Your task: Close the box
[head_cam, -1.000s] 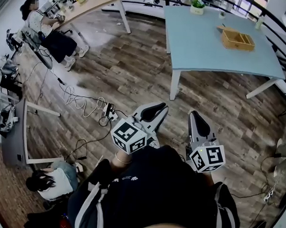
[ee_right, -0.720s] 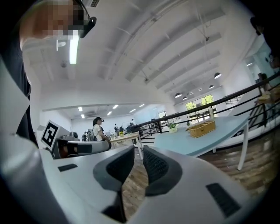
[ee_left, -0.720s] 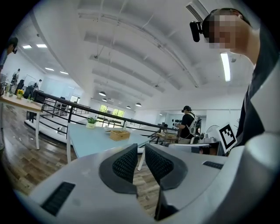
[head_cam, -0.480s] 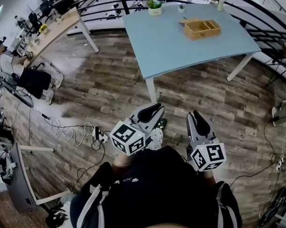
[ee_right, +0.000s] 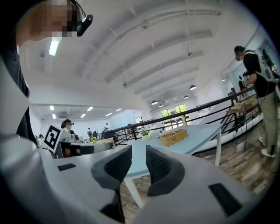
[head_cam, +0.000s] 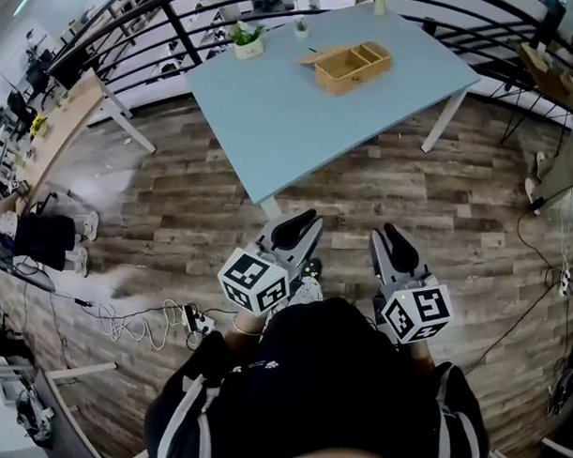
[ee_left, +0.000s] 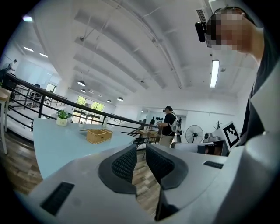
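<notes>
Short of the table (head_cam: 272, 120), left gripper (head_cam: 304, 222) and right gripper (head_cam: 391, 236) are hovering empty, jaws barely parted, the left's having just been opening. The box (head_cam: 353, 66) is lying open near the table's far edge; a hard nudge risks shoving it off.

box (head_cam: 353, 68) | wooden, compartmented, lid open | upright on light-blue table (head_cam: 272, 120)

No word, brand or number can be read; only square black-and-white code markers are borne, at lower centre of the head view, by the cube (head_cam: 257, 281) of the left claw (head_cam: 294, 225) and that of the right claw (head_cam: 391, 238).
</notes>
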`<action>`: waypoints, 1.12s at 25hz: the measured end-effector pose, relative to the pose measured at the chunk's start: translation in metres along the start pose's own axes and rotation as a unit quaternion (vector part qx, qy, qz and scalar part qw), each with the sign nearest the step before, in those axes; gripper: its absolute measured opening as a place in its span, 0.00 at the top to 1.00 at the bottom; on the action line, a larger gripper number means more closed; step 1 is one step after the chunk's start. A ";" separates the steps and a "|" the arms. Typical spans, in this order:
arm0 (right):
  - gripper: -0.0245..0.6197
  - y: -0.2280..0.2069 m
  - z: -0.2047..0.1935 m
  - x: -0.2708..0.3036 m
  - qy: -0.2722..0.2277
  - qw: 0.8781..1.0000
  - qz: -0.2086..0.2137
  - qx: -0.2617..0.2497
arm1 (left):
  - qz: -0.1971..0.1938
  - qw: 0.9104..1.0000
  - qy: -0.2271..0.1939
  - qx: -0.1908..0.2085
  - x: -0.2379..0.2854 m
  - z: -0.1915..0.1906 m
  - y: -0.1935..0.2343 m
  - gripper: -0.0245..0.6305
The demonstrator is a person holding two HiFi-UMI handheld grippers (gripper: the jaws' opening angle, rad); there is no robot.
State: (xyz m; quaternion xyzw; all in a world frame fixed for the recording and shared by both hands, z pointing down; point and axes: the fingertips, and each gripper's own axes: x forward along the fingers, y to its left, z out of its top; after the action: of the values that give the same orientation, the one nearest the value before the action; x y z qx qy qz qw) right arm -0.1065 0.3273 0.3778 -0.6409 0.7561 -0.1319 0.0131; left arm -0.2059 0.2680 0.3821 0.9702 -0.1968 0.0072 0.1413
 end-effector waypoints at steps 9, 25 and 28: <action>0.80 -0.020 0.020 0.058 0.001 0.999 -0.045 0.013 | -0.046 0.999 0.014 -0.012 0.045 0.018 0.059 0.88; 0.79 -0.037 0.036 0.144 0.002 0.995 -0.096 0.027 | -0.069 0.997 0.020 -0.027 0.076 0.035 0.156 0.88; 0.79 -0.033 0.038 0.156 -0.001 0.995 -0.097 0.024 | -0.070 0.997 0.018 -0.028 0.077 0.037 0.171 0.88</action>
State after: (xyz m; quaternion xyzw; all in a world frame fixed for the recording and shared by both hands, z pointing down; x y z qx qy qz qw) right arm -0.0948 0.1636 0.3712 -0.7105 0.6874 -0.1498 0.0164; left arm -0.2024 0.0775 0.3980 0.9769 -0.1261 0.0097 0.1720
